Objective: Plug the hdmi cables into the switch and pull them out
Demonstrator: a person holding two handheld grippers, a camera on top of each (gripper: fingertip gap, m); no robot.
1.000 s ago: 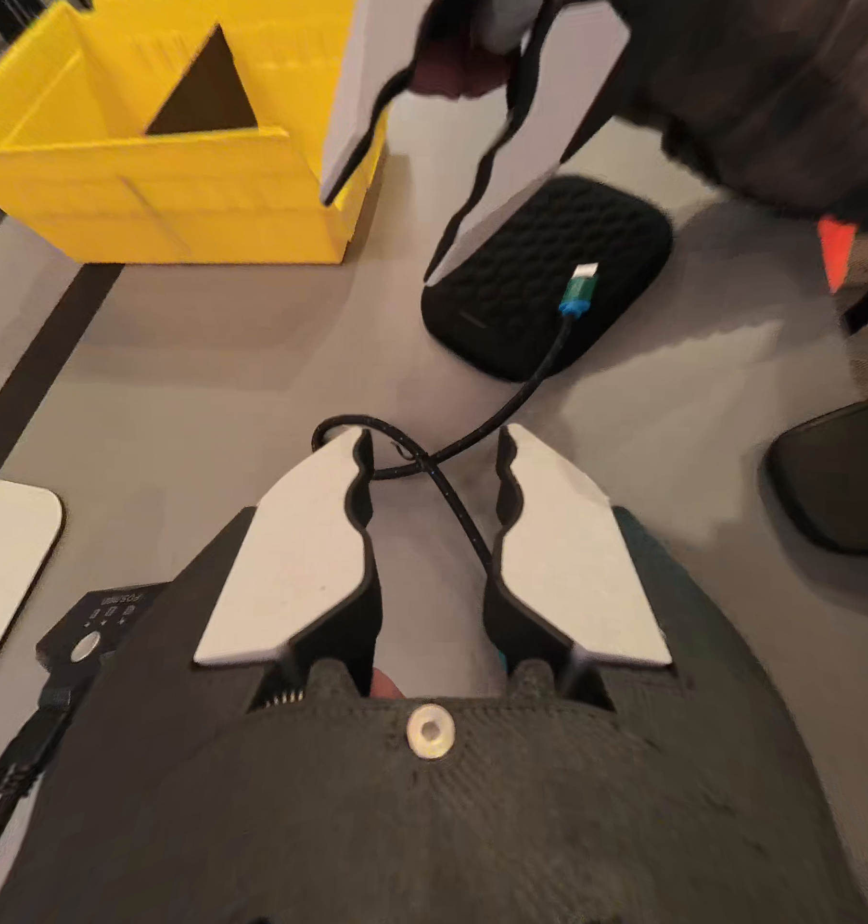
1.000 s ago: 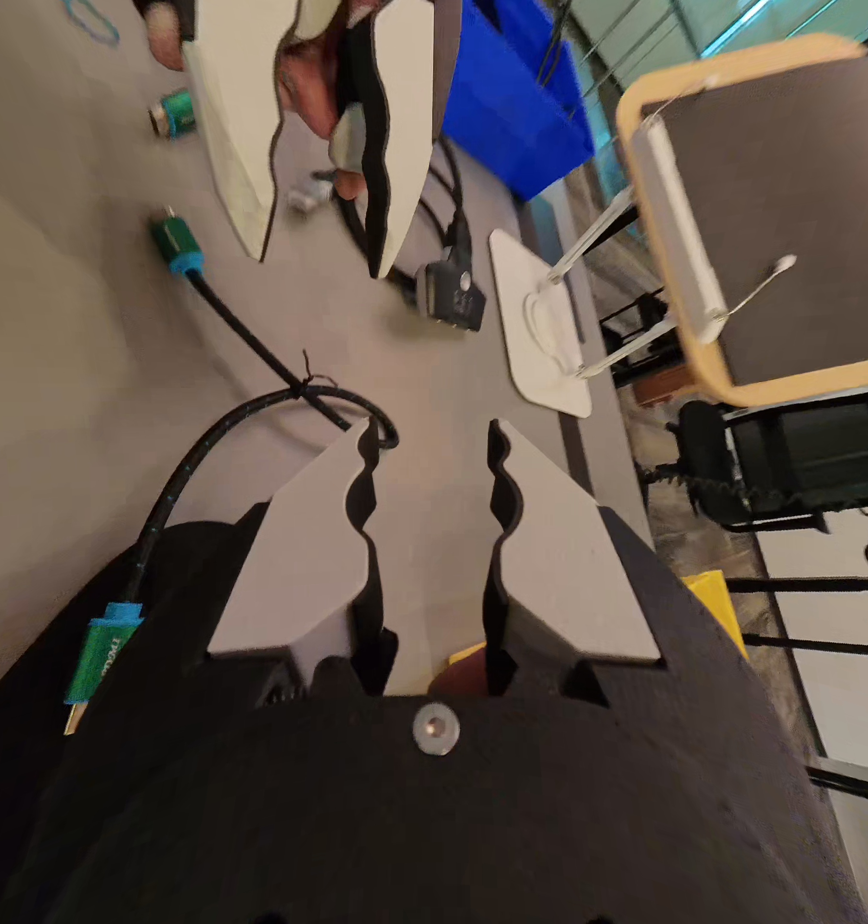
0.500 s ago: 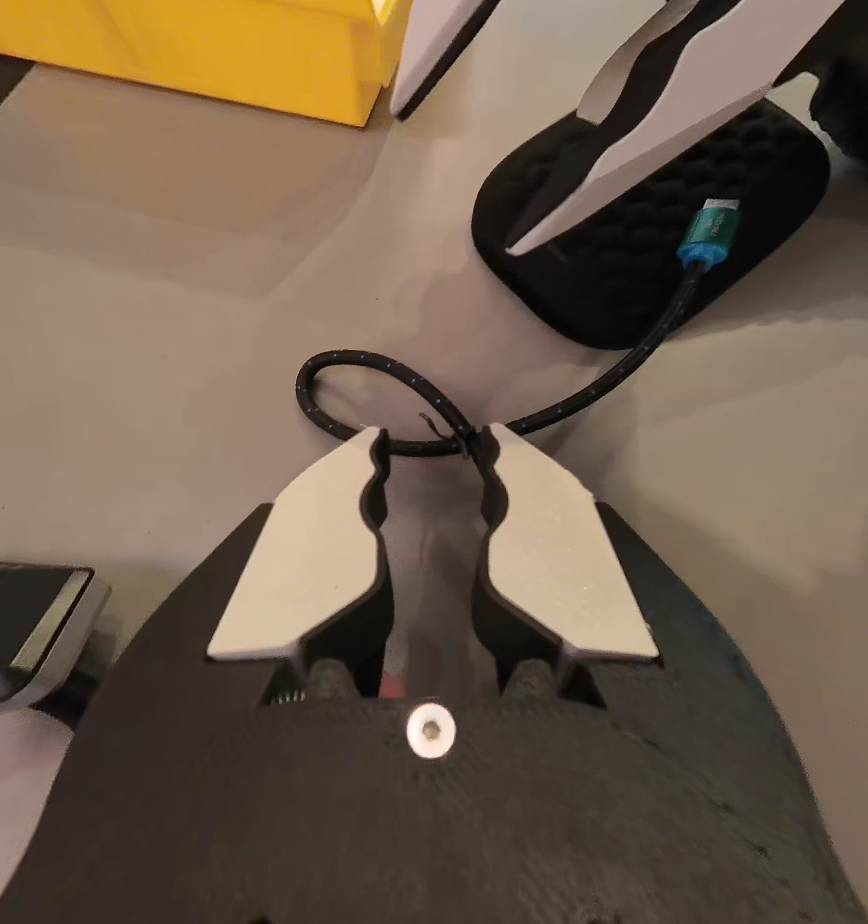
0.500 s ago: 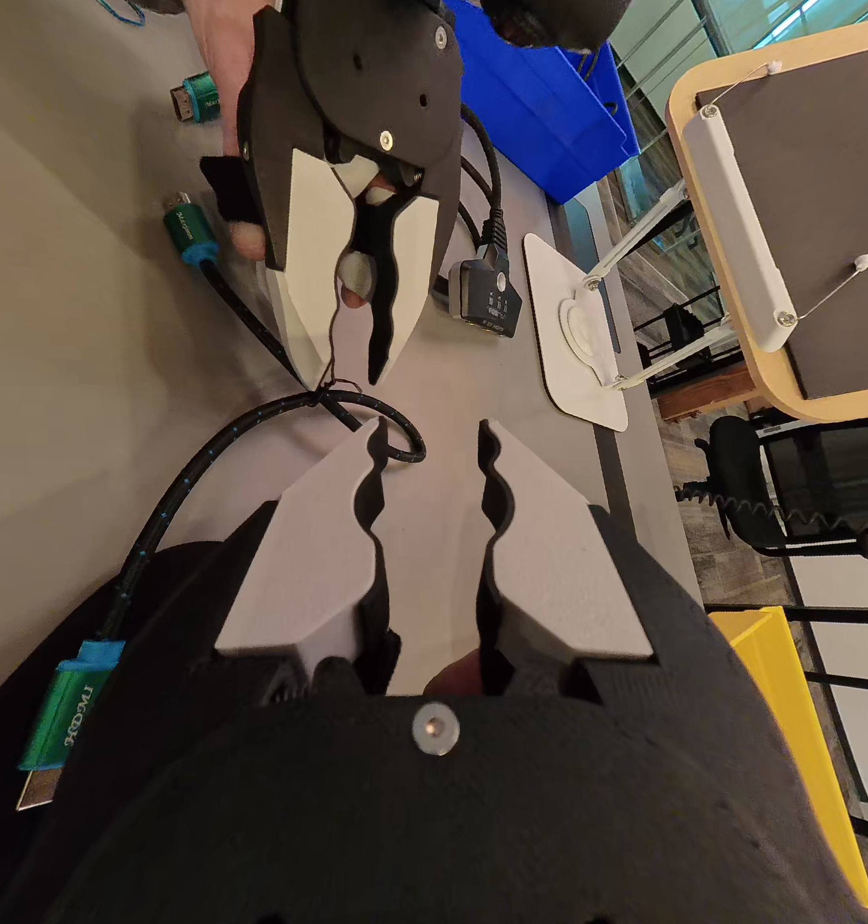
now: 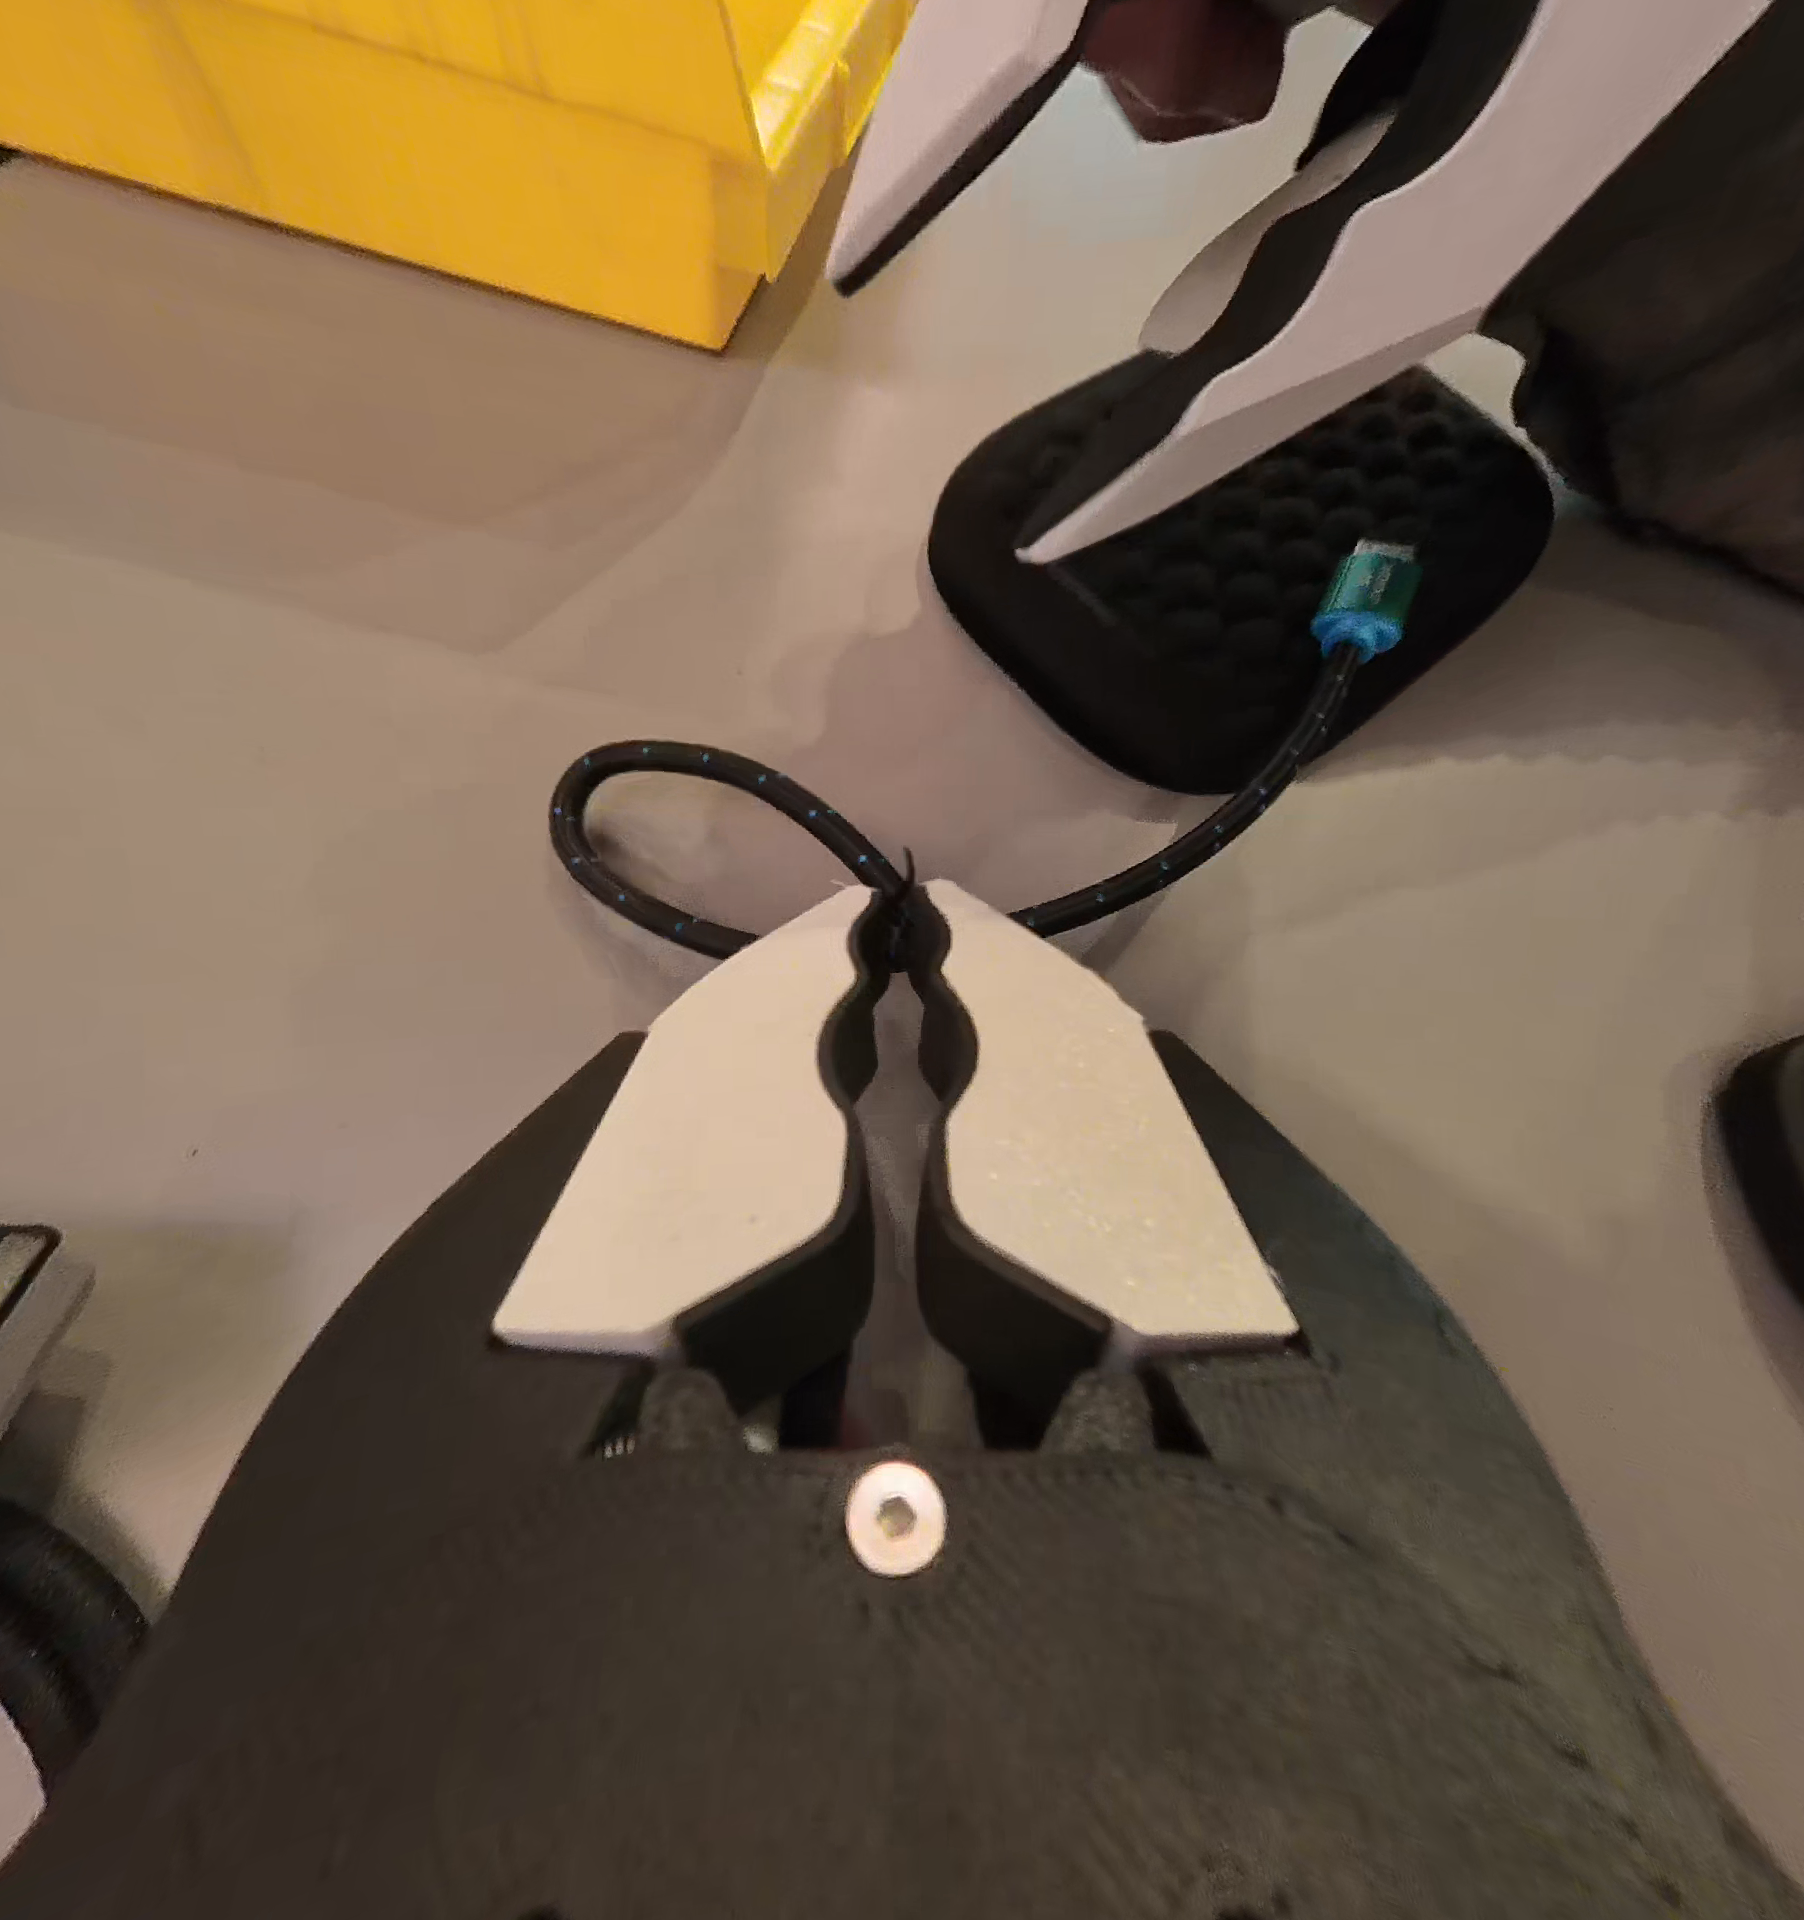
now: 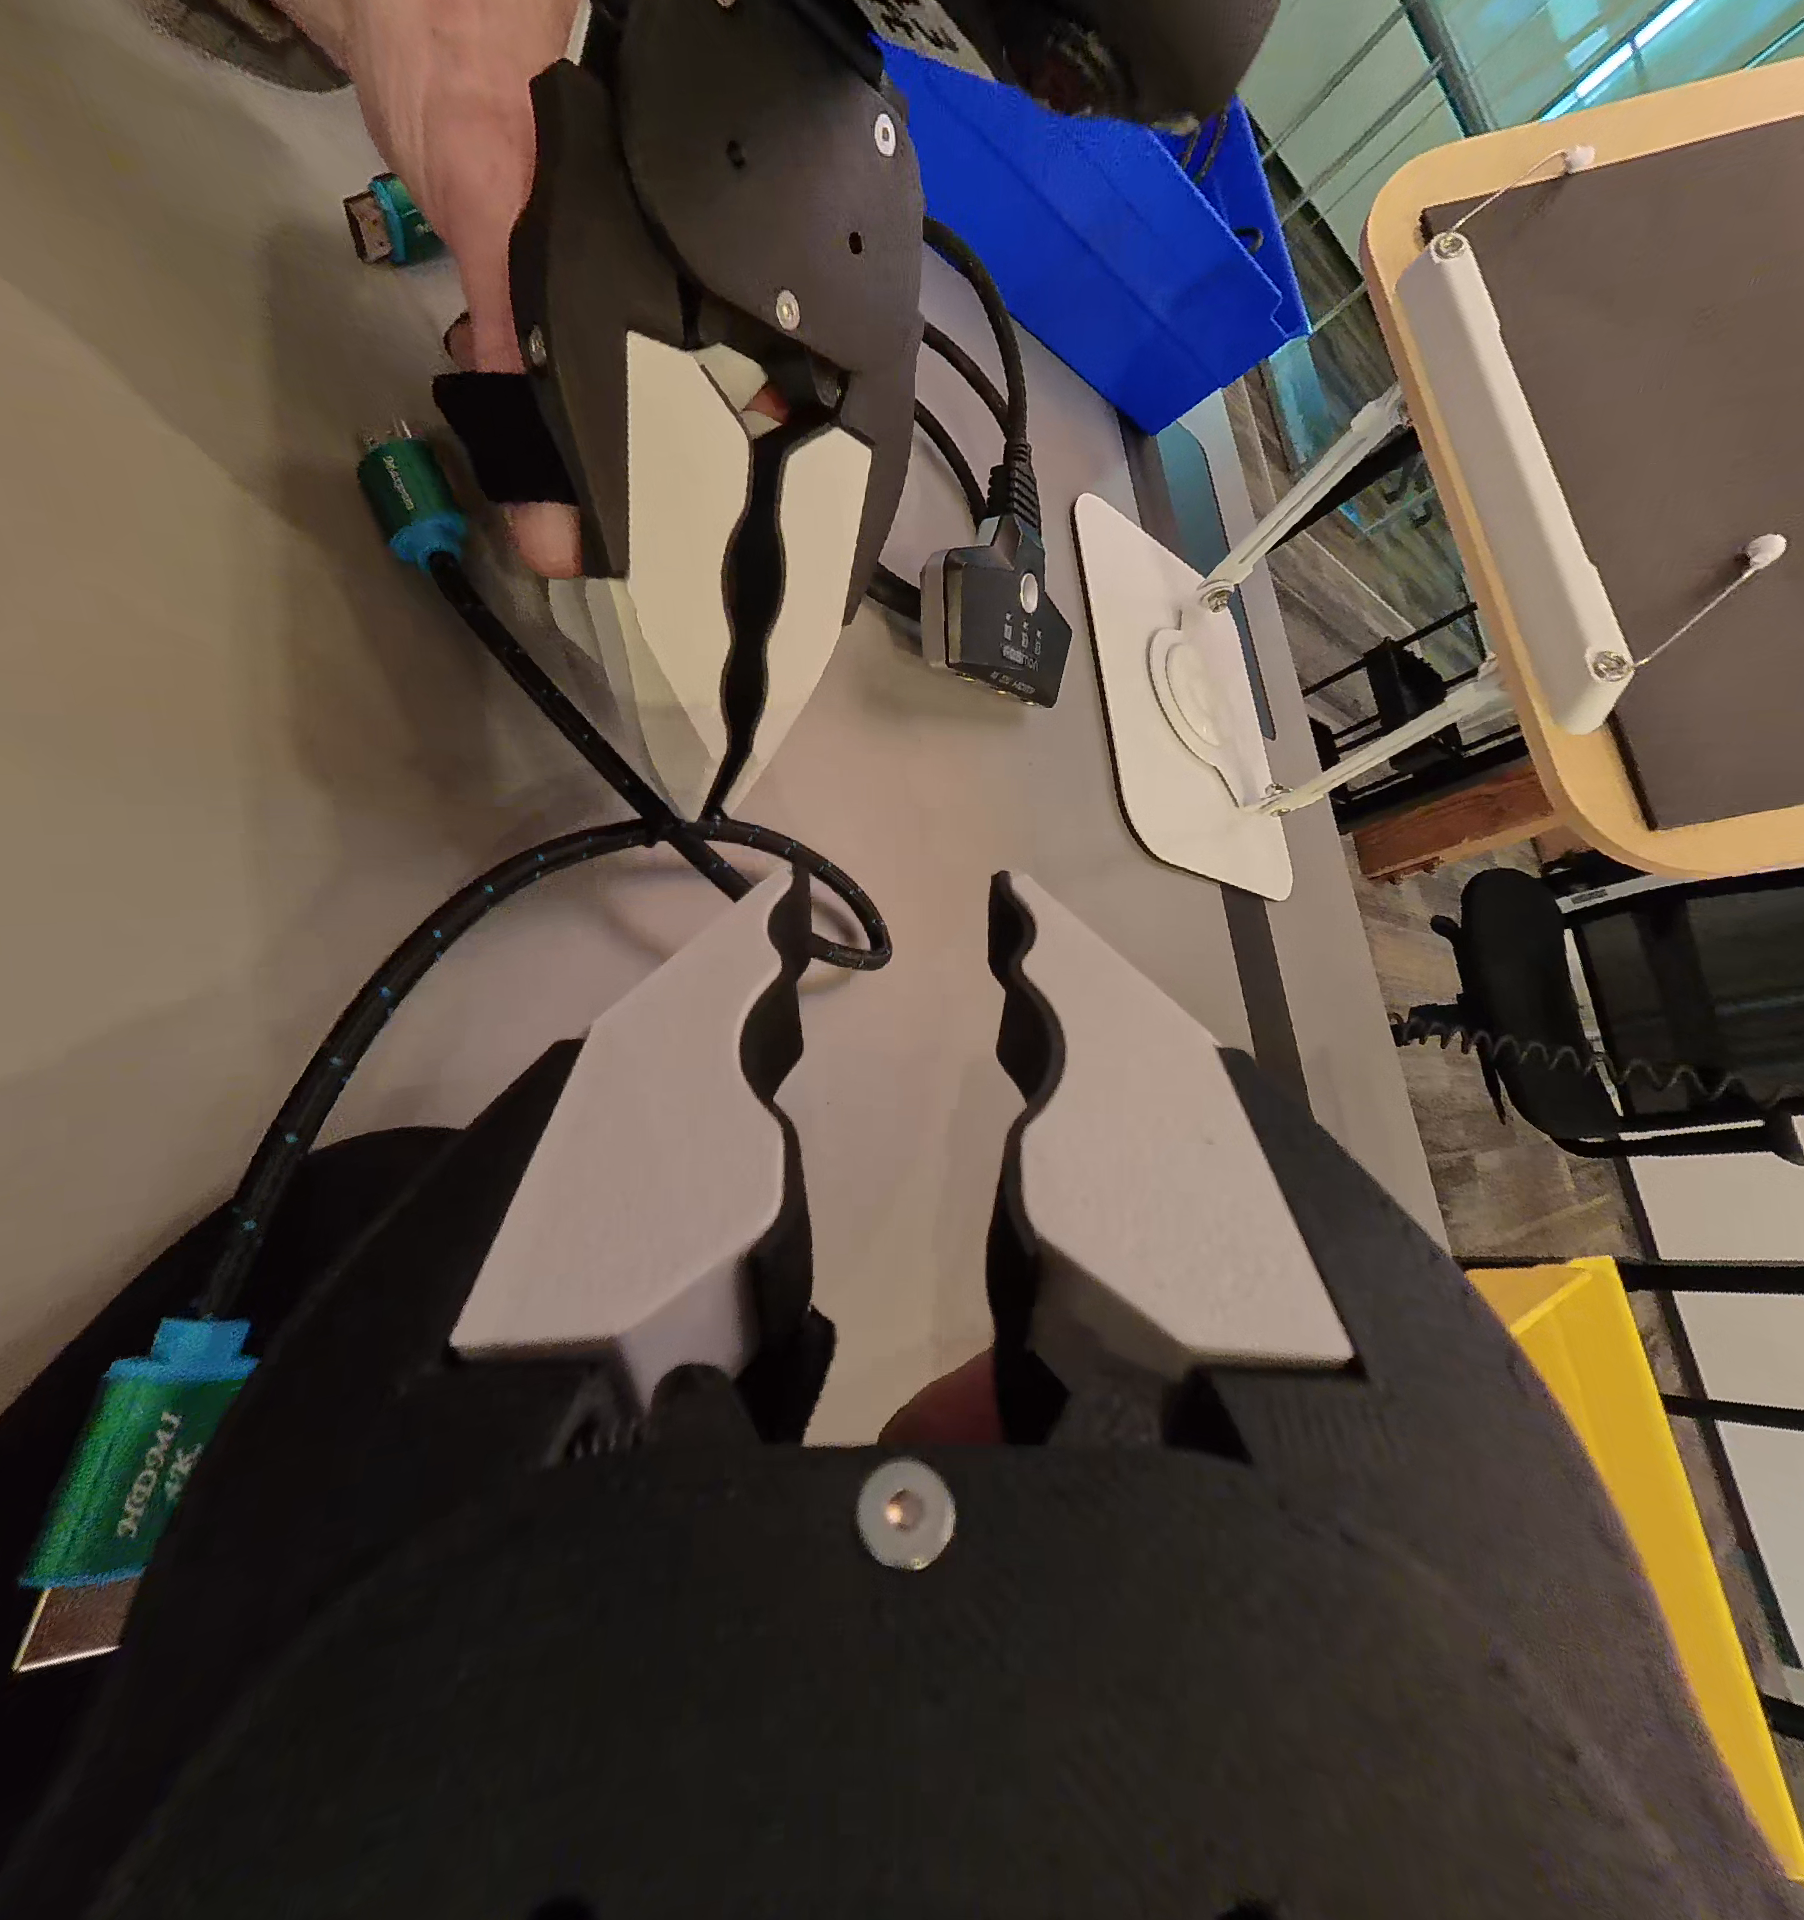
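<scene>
Left tool is clenched, fingertips pinched on the black braided hdmi cable right where its loop crosses and a thin tie binds it; the loop lies flat on the grey counter just left of the tips; one green plug rests on a black honeycomb pad at far right; the cable's other green plug lies on the counter beside the hand gripping the left tool; right tool is released, jaws wide apart, hovering near the loop, gripping nothing; the small black switch sits on the counter apart from both plugs, its own lead running off behind; another green plug lies farther off; a yellow bin stands far left, a blue bin beyond the switch.
</scene>
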